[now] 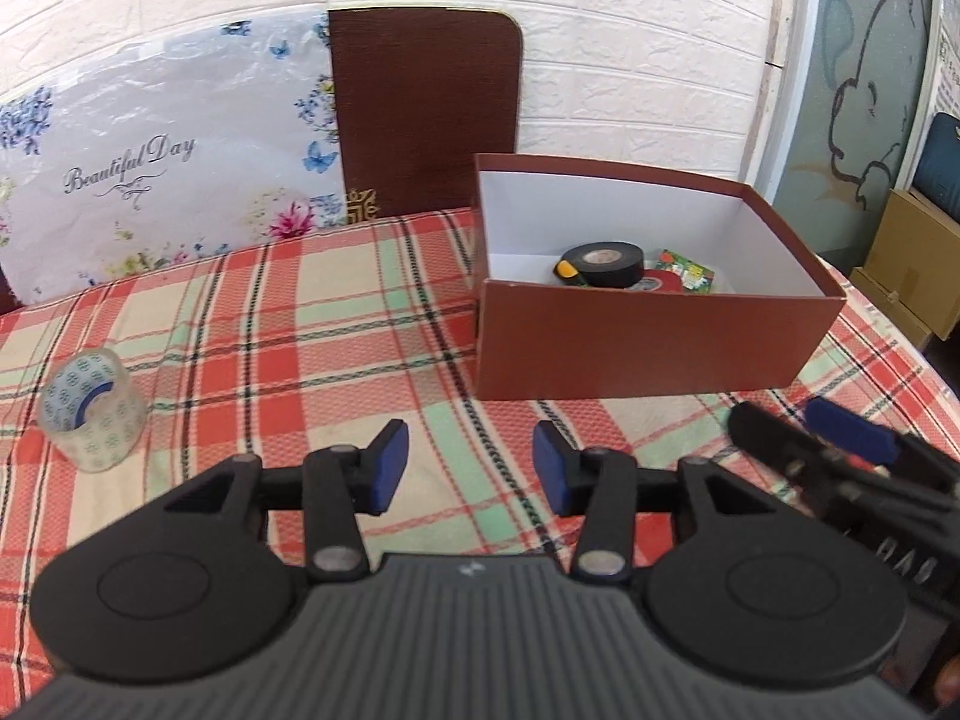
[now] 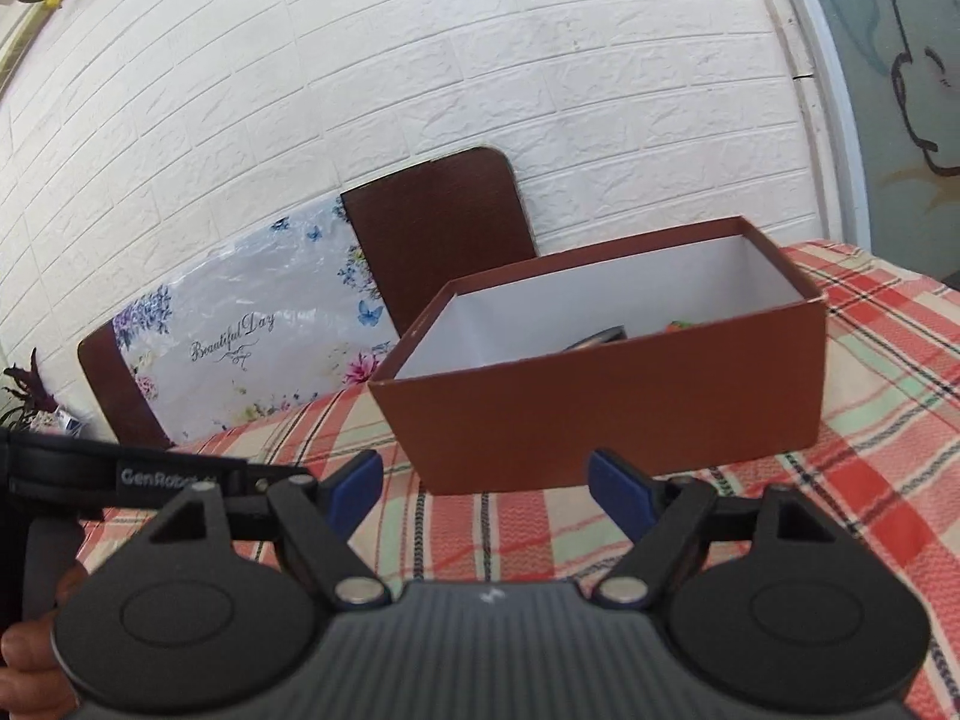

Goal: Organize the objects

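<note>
Clear tape roll [image 1: 91, 418] is waiting outside the brown box [image 1: 648, 341]; left gripper [image 1: 470, 468], gaping empty like the right gripper [image 2: 485, 489], is needing a leftward reach.

Counted things on the bench and in the box

There is one brown box [image 1: 648, 342], and inside it two tape rolls, one black [image 1: 605, 263] and one red [image 1: 659, 283], plus one small colourful packet [image 1: 689, 271]. One clear tape roll [image 1: 90, 417] stands on the checked cloth [image 1: 312, 324]. Two grippers, left [image 1: 471, 468] and right [image 2: 485, 489], are visible.
</note>
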Demonstrator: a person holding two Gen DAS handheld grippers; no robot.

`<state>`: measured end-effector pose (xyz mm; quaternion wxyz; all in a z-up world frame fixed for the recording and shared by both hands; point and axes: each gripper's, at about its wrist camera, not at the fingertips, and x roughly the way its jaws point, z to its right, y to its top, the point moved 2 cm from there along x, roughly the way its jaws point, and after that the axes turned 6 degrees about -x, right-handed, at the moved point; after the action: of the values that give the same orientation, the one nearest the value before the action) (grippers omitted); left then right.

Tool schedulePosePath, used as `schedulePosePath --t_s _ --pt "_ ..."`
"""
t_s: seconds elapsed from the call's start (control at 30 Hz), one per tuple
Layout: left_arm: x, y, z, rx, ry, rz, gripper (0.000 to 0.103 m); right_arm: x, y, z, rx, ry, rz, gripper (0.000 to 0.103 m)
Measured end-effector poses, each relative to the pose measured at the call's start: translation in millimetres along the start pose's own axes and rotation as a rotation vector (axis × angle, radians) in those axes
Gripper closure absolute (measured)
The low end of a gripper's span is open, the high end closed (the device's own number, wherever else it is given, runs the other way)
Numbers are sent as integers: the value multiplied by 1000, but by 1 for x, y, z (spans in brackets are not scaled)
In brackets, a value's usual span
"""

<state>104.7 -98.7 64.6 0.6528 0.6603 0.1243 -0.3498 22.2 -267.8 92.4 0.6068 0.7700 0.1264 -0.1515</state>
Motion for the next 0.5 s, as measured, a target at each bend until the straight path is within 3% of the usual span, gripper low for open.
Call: schedulePosePath --t_s 0.23,0.3,0.5 --pt "-2 -6 -4 4 36 5 54 -16 15 16 127 -13 45 25" --pt "-3 -7 -4 11 45 8 48 -19 17 15 137 -7 54 25" --pt "-4 -9 -4 20 52 16 47 -20 15 9 136 17 42 25"
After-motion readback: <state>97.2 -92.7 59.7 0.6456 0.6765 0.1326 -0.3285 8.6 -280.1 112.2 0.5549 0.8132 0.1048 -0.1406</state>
